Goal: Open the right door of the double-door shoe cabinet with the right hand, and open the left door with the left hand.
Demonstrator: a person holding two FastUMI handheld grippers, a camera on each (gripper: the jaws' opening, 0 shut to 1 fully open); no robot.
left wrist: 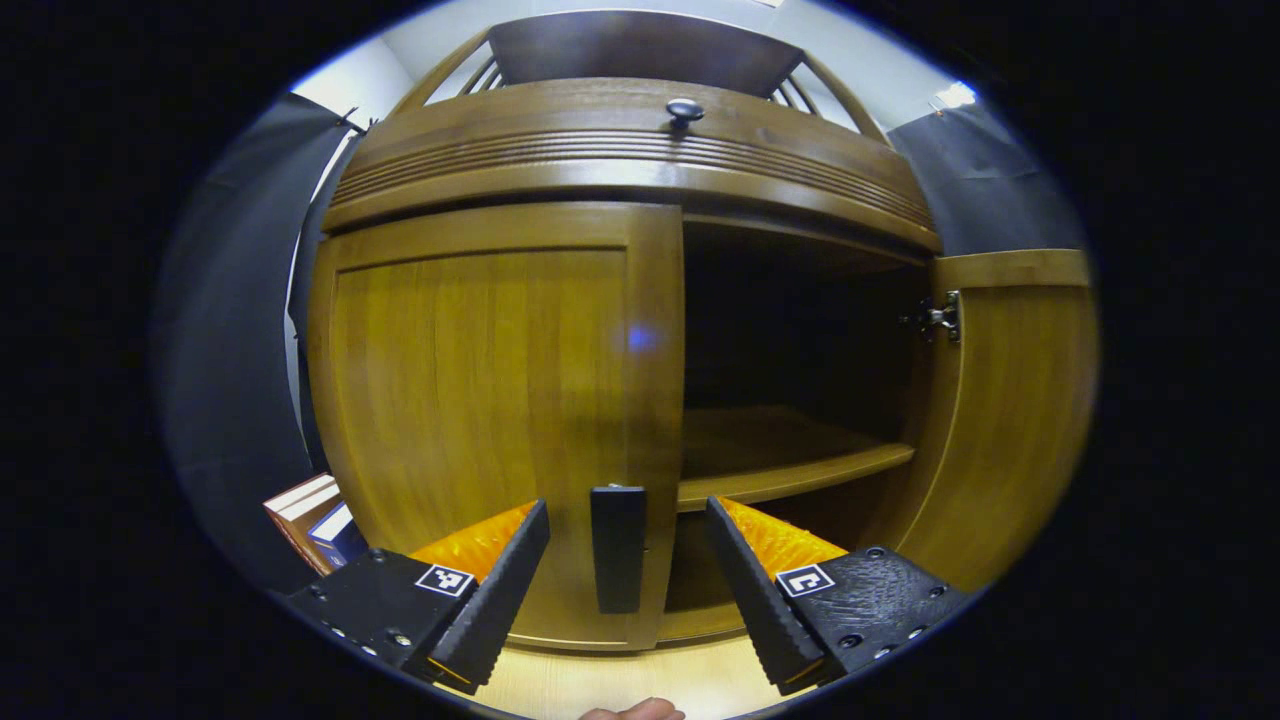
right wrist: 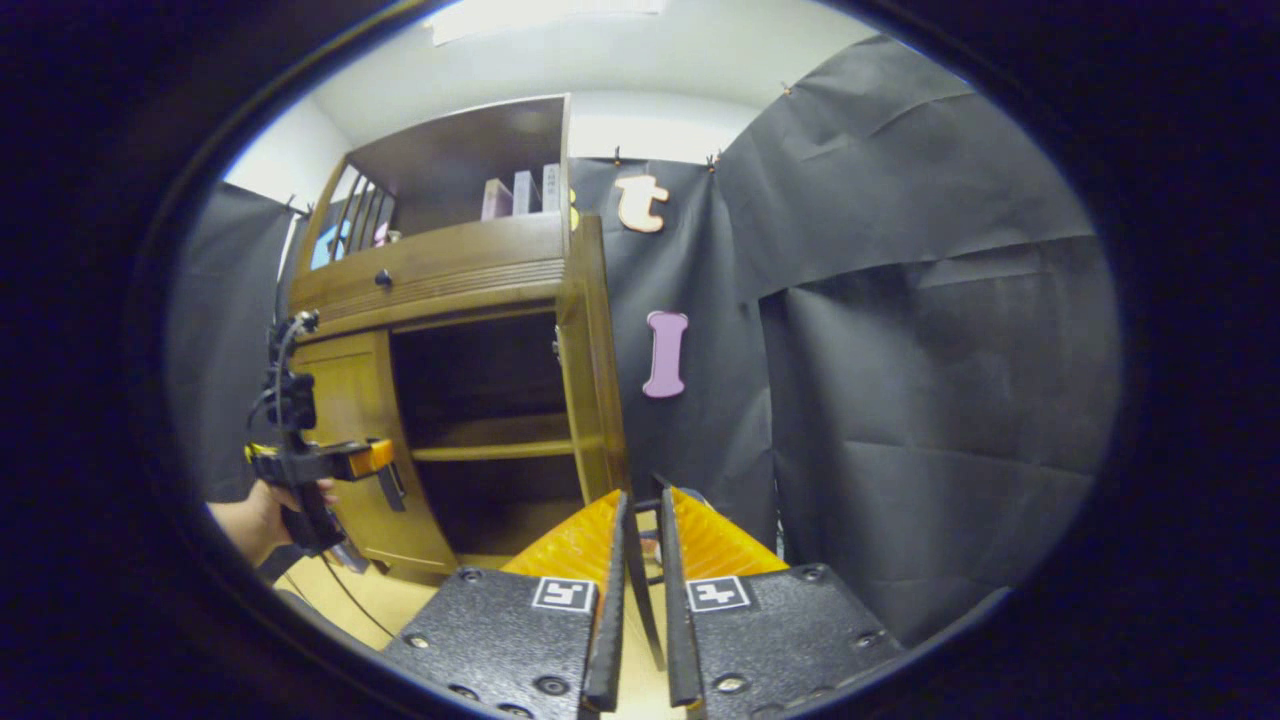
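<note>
The brown wooden shoe cabinet (left wrist: 620, 150) fills the left gripper view. Its left door (left wrist: 480, 400) is closed, and the dark vertical handle (left wrist: 618, 548) stands between the spread fingers of my open left gripper (left wrist: 628, 510), untouched. The right door (left wrist: 1010, 420) is swung open, baring a dark inside with a shelf (left wrist: 790, 470). In the right gripper view that open right door (right wrist: 598, 360) is seen edge-on. My right gripper (right wrist: 642, 560) is shut on its thin dark handle (right wrist: 645, 600). Farther left, a hand (right wrist: 262, 520) holds the left gripper (right wrist: 375, 462) at the left door (right wrist: 345, 420).
A drawer with a round knob (left wrist: 685, 108) runs above the doors. Boxes (left wrist: 310, 515) lie on the floor left of the cabinet. Books (right wrist: 525, 192) stand on the top shelf. Black cloth (right wrist: 930, 380) hangs right of the open door. The floor (left wrist: 620, 680) is light wood.
</note>
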